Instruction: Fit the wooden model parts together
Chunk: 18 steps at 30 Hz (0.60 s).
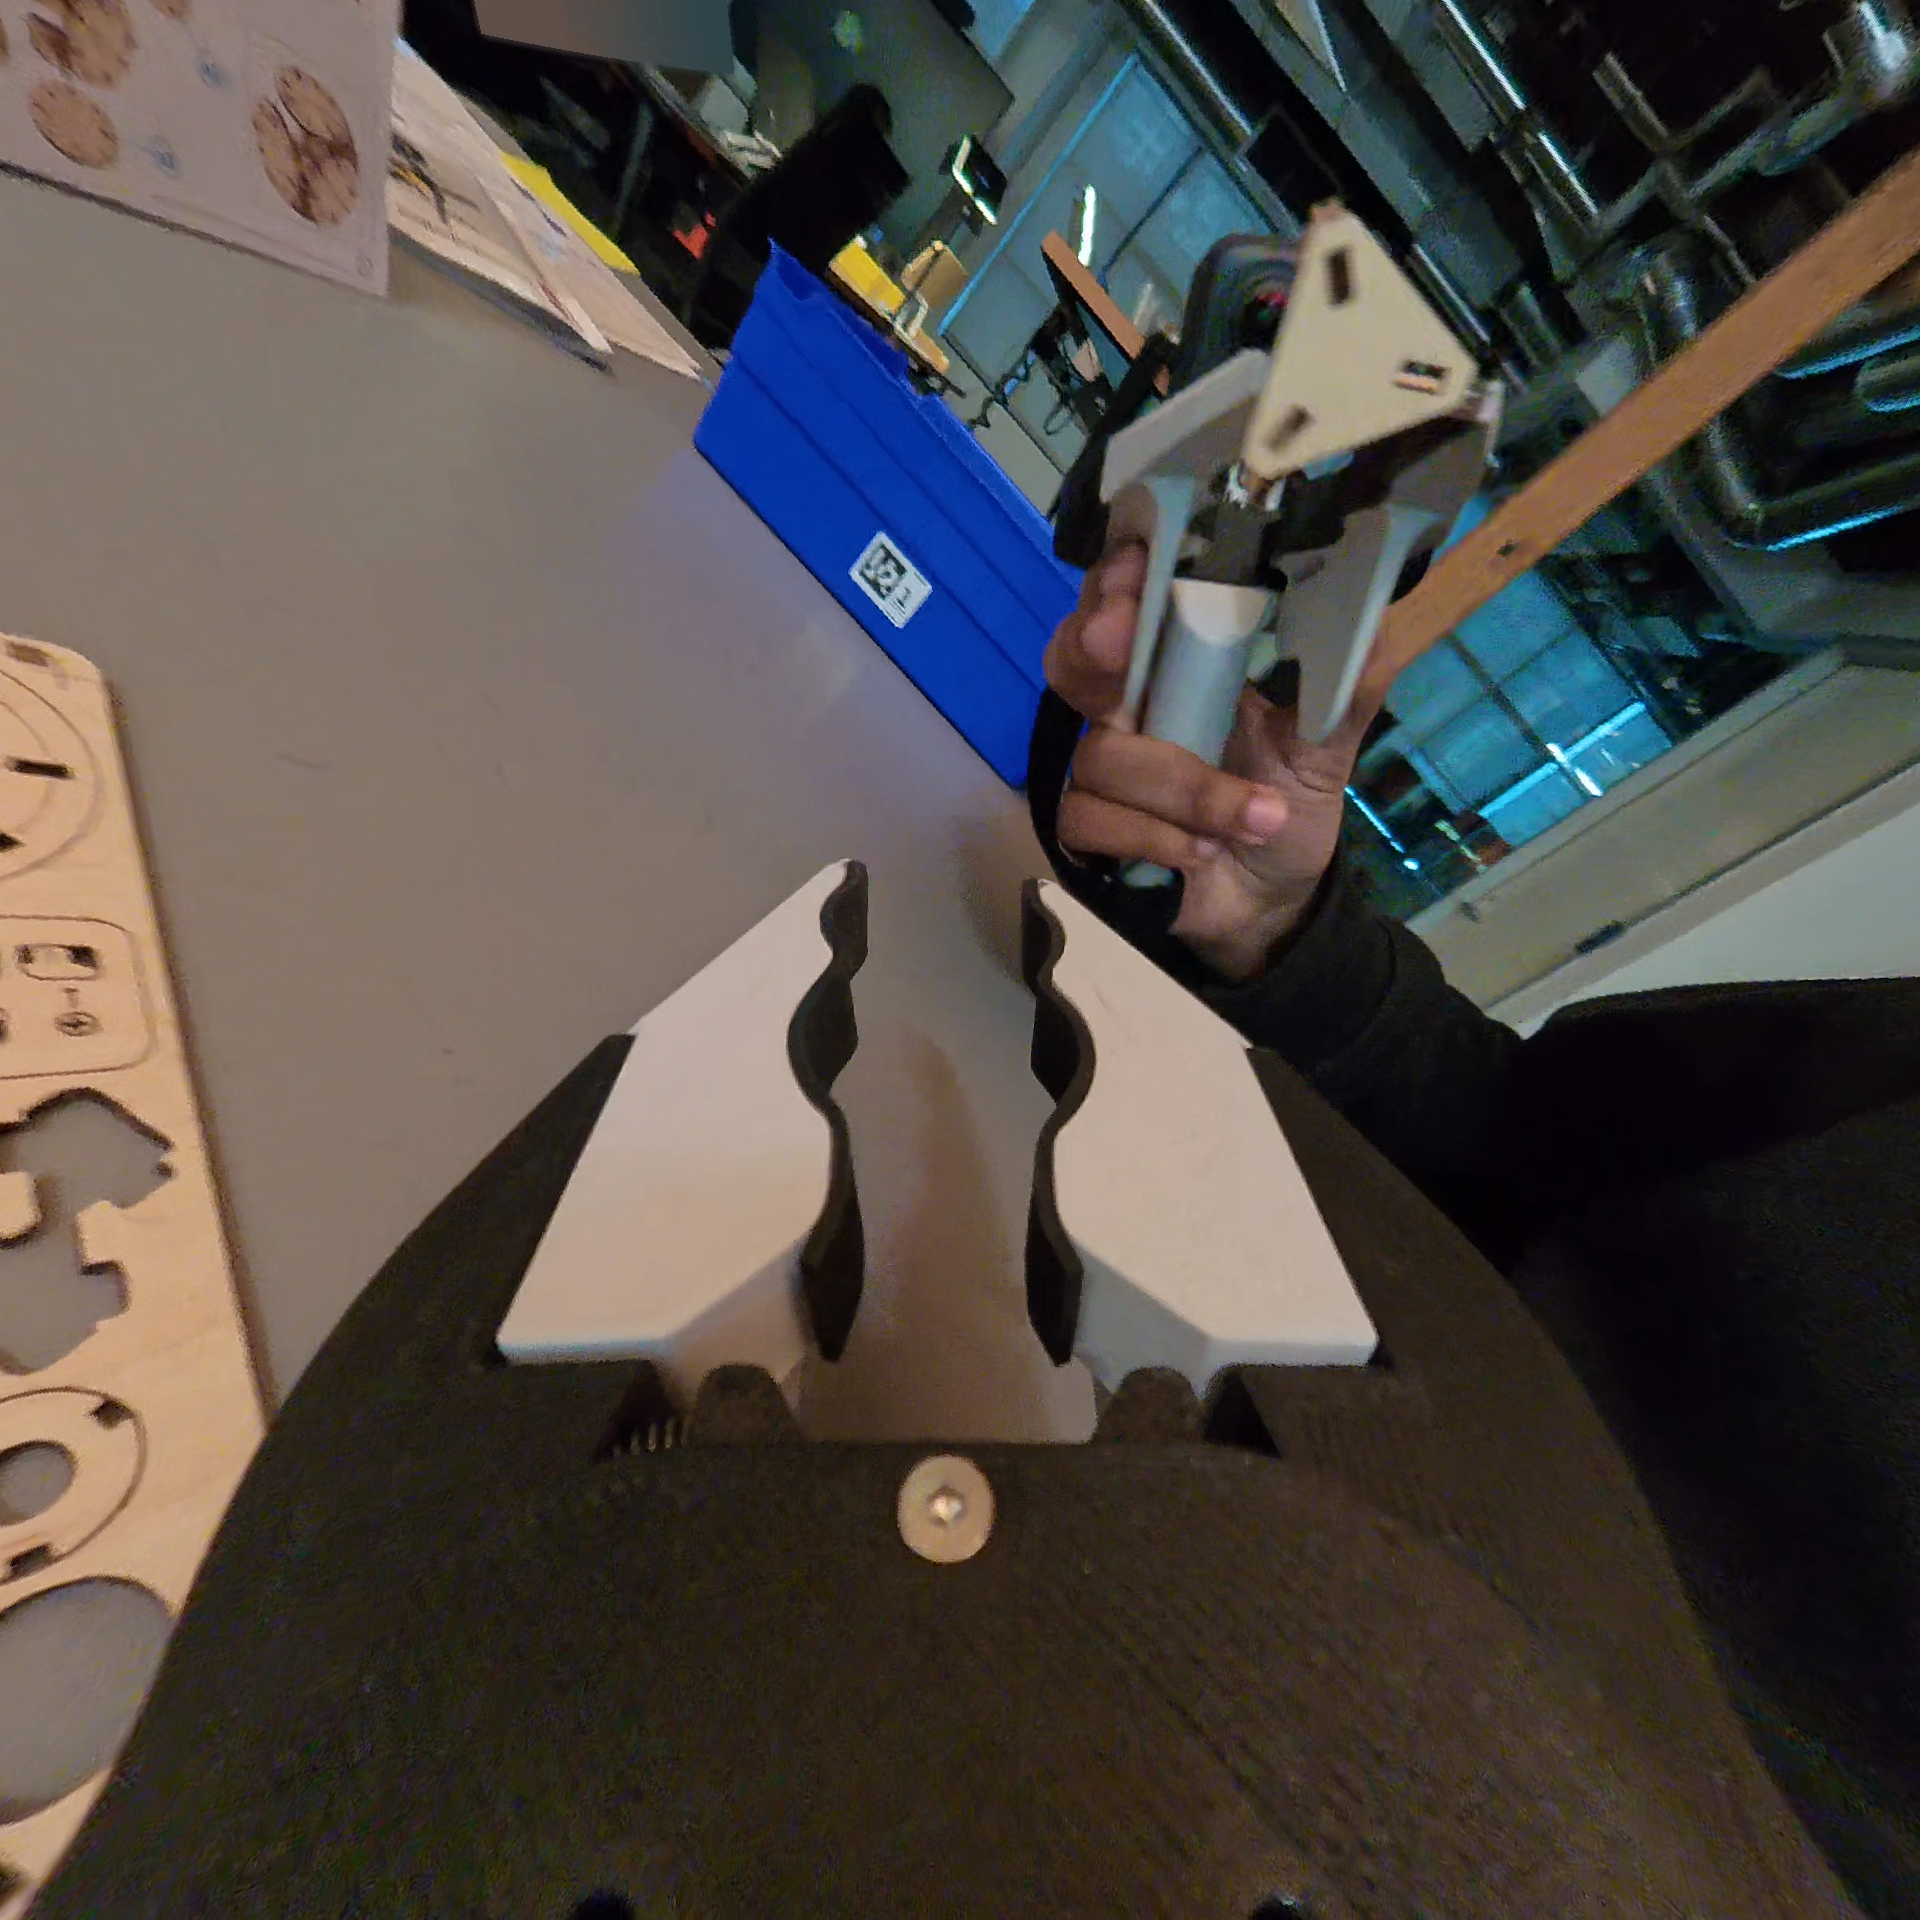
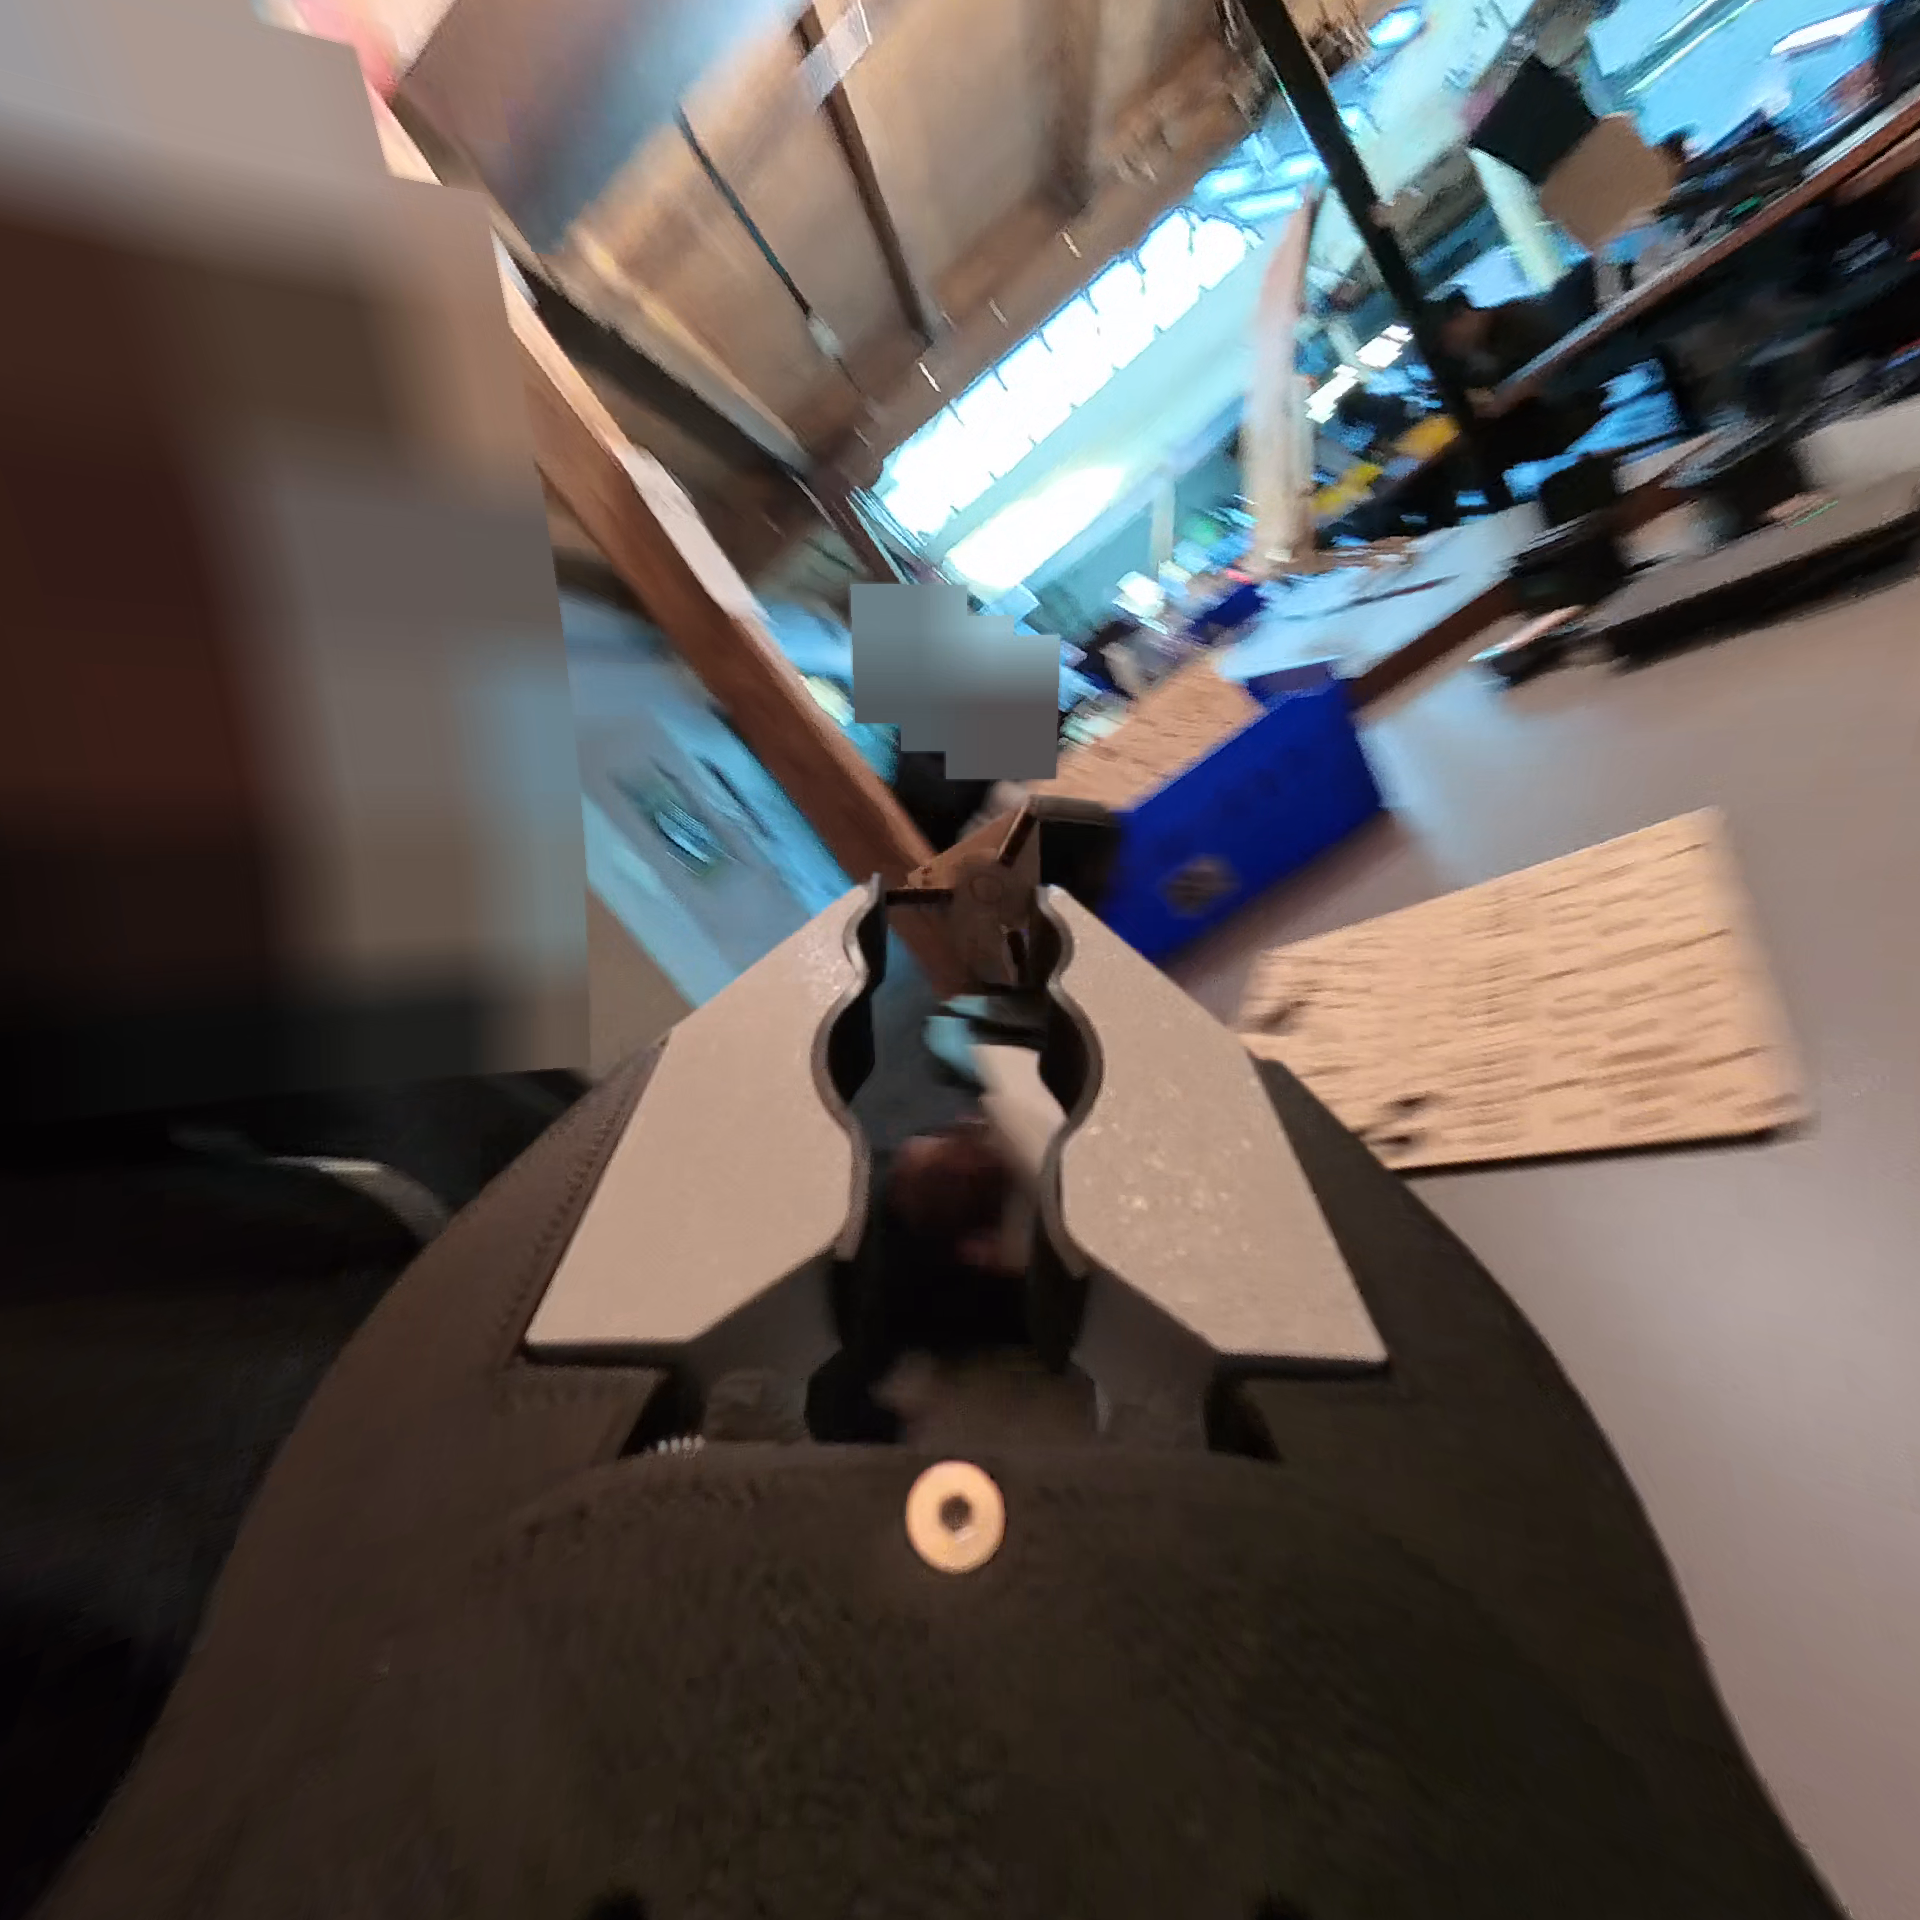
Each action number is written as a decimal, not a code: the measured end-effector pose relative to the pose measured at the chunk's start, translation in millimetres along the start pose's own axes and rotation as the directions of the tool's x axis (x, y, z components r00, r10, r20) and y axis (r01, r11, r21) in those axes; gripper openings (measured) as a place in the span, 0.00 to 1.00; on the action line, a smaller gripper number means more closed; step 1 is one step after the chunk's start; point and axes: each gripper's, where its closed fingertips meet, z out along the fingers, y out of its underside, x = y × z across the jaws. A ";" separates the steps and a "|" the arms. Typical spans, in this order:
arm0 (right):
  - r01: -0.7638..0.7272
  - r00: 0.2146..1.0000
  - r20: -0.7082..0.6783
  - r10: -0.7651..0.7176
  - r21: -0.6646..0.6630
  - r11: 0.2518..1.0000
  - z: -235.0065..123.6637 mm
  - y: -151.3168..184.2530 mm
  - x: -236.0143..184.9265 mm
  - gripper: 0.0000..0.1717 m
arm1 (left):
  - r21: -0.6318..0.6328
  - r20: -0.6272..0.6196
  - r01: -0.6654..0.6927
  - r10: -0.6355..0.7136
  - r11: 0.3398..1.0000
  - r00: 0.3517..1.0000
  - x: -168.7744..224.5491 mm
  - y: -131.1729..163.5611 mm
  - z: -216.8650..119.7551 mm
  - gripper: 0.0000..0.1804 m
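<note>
My left gripper is open and empty, with bare grey table showing between its fingers. My right gripper is held up in the air by a hand, to the right of and above the left one. It is shut on a small pale wooden triangular piece with slots, gripped at its lower corner. In the blurred right wrist view the same wooden piece sits pinched between the fingertips of the right gripper.
A blue bin lies on the table beyond the left gripper and also shows in the right wrist view. A laser-cut plywood sheet lies at the left;. Printed sheets are at the far left. A brown wooden beam crosses behind.
</note>
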 end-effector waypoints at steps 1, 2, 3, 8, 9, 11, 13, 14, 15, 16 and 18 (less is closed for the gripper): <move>0.068 0.997 -0.036 -0.069 -0.038 0.997 4.1 -3.3 8.4 0.14 | 0.017 0.024 -0.020 0.020 1.000 1.000 -3.1 -4.3 -0.9 0.16; 0.139 0.987 -0.069 -0.145 -0.079 0.987 8.2 -7.6 16.0 0.14 | 0.033 0.055 -0.041 0.039 0.999 0.998 -7.0 -9.6 -1.4 0.16; 0.212 0.970 -0.095 -0.223 -0.113 0.971 11.9 -13.2 21.8 0.14 | 0.051 0.085 -0.059 0.055 0.997 0.995 -10.3 -16.4 -1.6 0.16; 0.465 0.840 -0.197 -0.505 -0.217 0.858 11.5 -47.2 48.8 0.14 | 0.084 0.167 -0.155 0.140 0.984 0.976 -17.5 -61.6 7.0 0.18; 0.494 0.815 -0.218 -0.537 -0.222 0.840 7.1 -52.4 54.5 0.15 | 0.075 0.186 -0.184 0.167 0.980 0.968 -20.1 -71.1 10.0 0.18; 0.532 0.775 -0.265 -0.574 -0.217 0.818 -6.0 -56.5 65.5 0.15 | 0.077 0.215 -0.229 0.208 0.970 0.954 -25.8 -90.2 15.6 0.18; 0.531 0.766 -0.300 -0.569 -0.203 0.823 -19.7 -53.0 74.1 0.15 | 0.098 0.206 -0.241 0.218 0.966 0.954 -28.6 -102.9 21.3 0.18; 0.522 0.769 -0.307 -0.561 -0.204 0.828 -24.5 -49.9 77.1 0.15 | 0.110 0.200 -0.239 0.214 0.965 0.956 -31.2 -105.4 23.5 0.18; 0.517 0.768 -0.311 -0.560 -0.216 0.828 -27.2 -47.2 80.0 0.15 | 0.125 0.194 -0.225 0.199 0.966 0.961 -34.9 -104.5 25.6 0.18; 0.516 0.759 -0.320 -0.567 -0.236 0.823 -29.9 -45.4 83.5 0.15 | 0.126 0.175 -0.205 0.182 0.971 0.968 -37.9 -98.9 28.3 0.18; 0.519 0.741 -0.338 -0.580 -0.259 0.815 -34.7 -46.9 88.6 0.15 | 0.080 0.150 -0.135 0.122 0.988 0.981 -46.9 -81.6 33.1 0.18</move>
